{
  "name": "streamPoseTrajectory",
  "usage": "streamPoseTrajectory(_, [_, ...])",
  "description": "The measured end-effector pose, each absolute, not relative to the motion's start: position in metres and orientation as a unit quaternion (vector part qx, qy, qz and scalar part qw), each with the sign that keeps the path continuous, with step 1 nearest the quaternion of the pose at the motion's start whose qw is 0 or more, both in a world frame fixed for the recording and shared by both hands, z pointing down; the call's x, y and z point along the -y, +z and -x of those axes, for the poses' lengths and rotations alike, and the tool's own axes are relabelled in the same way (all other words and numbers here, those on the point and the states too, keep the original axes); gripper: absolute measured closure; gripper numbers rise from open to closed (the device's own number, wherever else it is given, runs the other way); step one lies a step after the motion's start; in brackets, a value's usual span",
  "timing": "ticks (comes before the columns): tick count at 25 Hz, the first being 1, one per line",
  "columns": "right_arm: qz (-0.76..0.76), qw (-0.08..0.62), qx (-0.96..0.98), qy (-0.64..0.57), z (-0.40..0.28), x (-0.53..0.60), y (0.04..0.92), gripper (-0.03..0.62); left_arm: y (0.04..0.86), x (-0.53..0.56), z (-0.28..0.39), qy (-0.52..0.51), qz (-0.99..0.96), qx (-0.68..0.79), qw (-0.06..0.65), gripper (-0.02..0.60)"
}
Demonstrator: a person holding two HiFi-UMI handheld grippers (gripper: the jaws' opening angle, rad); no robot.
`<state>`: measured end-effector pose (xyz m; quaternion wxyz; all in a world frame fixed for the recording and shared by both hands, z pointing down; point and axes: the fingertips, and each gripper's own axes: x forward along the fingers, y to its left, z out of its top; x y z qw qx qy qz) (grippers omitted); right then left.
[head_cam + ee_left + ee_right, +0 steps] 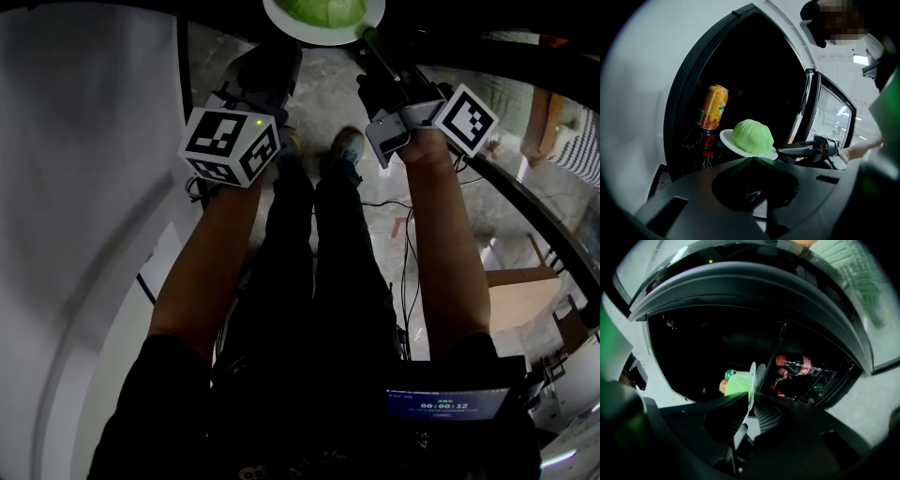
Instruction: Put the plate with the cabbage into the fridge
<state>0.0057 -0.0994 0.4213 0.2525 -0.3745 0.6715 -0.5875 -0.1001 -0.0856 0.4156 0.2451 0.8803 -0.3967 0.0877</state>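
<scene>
I am pinching the plate (751, 376) rim in my right gripper (749, 399), cabbage (737, 382) aboard, just ahead at the open fridge (754, 70) mouth; left gripper (752, 164) pressed together, empty; placing inside is not yet done.

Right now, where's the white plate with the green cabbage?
The white plate with the green cabbage is clamped by its rim in the right gripper, held before the open fridge, right of the orange can in the left gripper view.
</scene>
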Motion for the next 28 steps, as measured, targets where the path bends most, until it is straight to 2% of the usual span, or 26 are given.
streamPoseTrajectory(22, [0.381, 0.259, -0.666, -0.586, -0.028, 0.069, 0.429, 0.576, 0.421, 0.104, 0.08, 0.079, -0.873, 0.407, 0.257, 0.578])
streamPoseTrajectory(28, [0.426, 0.16, -0.749, -0.481, -0.019, 0.072, 0.414, 0.58, 0.422, 0.11, 0.077, 0.08, -0.872, 0.408, 0.258, 0.58])
